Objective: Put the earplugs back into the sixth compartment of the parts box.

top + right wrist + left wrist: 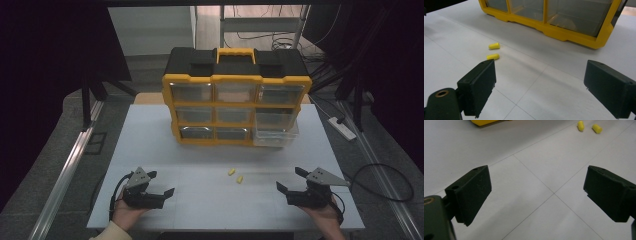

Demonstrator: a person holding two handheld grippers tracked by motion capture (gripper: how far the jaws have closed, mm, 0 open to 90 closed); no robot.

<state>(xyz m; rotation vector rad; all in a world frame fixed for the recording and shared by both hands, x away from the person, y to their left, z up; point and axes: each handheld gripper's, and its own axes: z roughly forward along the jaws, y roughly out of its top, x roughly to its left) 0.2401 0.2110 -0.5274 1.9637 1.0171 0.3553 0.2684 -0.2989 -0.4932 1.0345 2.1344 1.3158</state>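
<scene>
Left gripper sat low at the table's near-left, jaws spread, nothing between them. The two small yellow foam earplugs lay mid-table, in front of the yellow-and-black plastic drawer organizer. Right gripper was spread and empty too; I'd have come in low, straddling one plug.

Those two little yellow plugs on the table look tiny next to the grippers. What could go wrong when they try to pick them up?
1. The two yellow earplugs lie close together, so wide-open fingers might nudge one while closing on the other.
2. They look rounded and lie on their sides on the smooth white table, so a touch could roll them away.
3. One clear drawer of the yellow organizer sticks out; a careless reach could bump it.
</scene>
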